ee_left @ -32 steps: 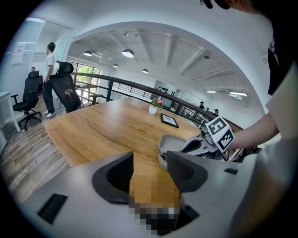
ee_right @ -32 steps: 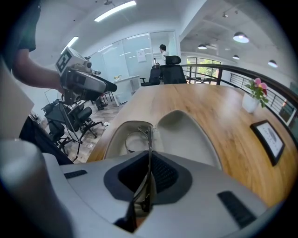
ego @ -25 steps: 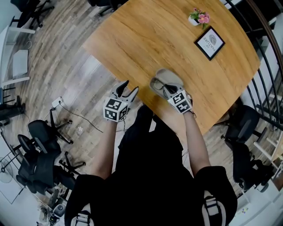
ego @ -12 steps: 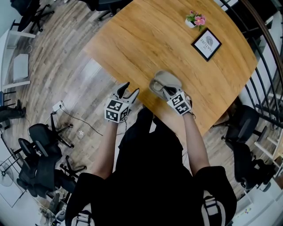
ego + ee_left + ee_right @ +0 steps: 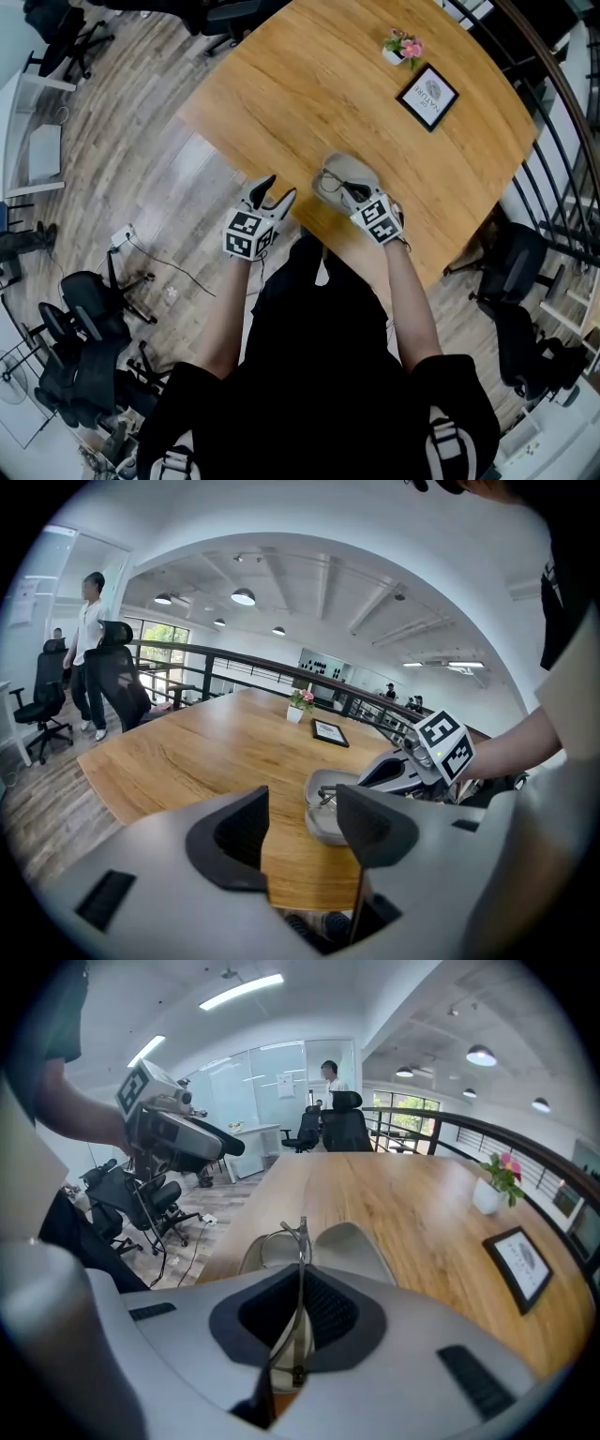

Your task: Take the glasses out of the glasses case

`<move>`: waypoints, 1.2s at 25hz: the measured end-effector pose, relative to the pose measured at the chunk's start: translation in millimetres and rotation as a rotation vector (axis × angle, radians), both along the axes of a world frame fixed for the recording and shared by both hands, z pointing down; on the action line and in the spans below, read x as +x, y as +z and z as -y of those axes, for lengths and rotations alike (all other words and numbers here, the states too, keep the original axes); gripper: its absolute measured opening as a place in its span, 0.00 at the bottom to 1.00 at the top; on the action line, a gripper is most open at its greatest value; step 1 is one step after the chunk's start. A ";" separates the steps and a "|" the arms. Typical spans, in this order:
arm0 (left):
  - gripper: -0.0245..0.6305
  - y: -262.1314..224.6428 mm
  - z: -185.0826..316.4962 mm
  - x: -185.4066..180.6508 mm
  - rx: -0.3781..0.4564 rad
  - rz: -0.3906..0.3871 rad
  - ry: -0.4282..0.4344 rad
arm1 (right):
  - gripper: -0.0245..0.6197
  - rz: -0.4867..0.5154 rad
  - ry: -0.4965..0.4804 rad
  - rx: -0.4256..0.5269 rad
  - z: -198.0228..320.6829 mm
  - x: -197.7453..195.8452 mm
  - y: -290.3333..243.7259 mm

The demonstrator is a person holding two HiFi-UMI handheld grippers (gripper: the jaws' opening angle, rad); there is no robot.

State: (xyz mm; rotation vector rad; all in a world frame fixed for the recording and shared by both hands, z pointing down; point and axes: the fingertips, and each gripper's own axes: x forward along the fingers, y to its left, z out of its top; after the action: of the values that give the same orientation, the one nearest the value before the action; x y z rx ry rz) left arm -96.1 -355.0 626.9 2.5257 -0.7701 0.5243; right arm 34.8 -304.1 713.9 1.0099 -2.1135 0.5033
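Wooden table (image 5: 309,84), near edge: the right gripper (image 5: 349,194) pinches the thin-framed glasses (image 5: 330,183) at the mouth of the open grey case (image 5: 354,170). The left gripper (image 5: 270,194) hovers spread and empty, left of the table. Extraction looks under way; next, lift them clear.

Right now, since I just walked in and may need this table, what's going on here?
A person at the wooden table holds a gripper in each hand. The right gripper is shut on the thin frame of the glasses, right over the open grey glasses case near the table's edge. The left gripper is open and empty, beside the table. Whether the glasses are clear of the case is hard to tell.
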 end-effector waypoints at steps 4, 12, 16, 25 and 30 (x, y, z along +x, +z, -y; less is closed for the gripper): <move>0.41 -7.8 -4.4 4.1 0.018 0.001 0.003 | 0.08 0.013 -0.004 0.029 0.0 -3.5 -11.0; 0.41 -26.6 -19.3 11.4 0.053 0.002 -0.023 | 0.08 0.041 0.002 0.092 -2.7 7.8 -40.7; 0.41 -35.3 -29.9 14.0 0.067 0.000 -0.044 | 0.08 0.068 0.024 0.130 -5.9 21.9 -55.7; 0.41 -56.1 -56.4 25.3 0.105 -0.002 -0.090 | 0.08 0.059 -0.013 0.184 -27.0 38.6 -81.7; 0.41 -68.7 -66.7 32.4 0.134 0.002 -0.104 | 0.08 0.069 -0.024 0.216 -36.2 46.8 -92.4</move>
State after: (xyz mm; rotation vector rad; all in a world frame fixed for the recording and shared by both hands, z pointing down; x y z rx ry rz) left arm -63.8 -288.3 558.1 2.5894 -0.9619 0.4543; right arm 81.7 -267.9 621.5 1.0989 -2.2757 0.3060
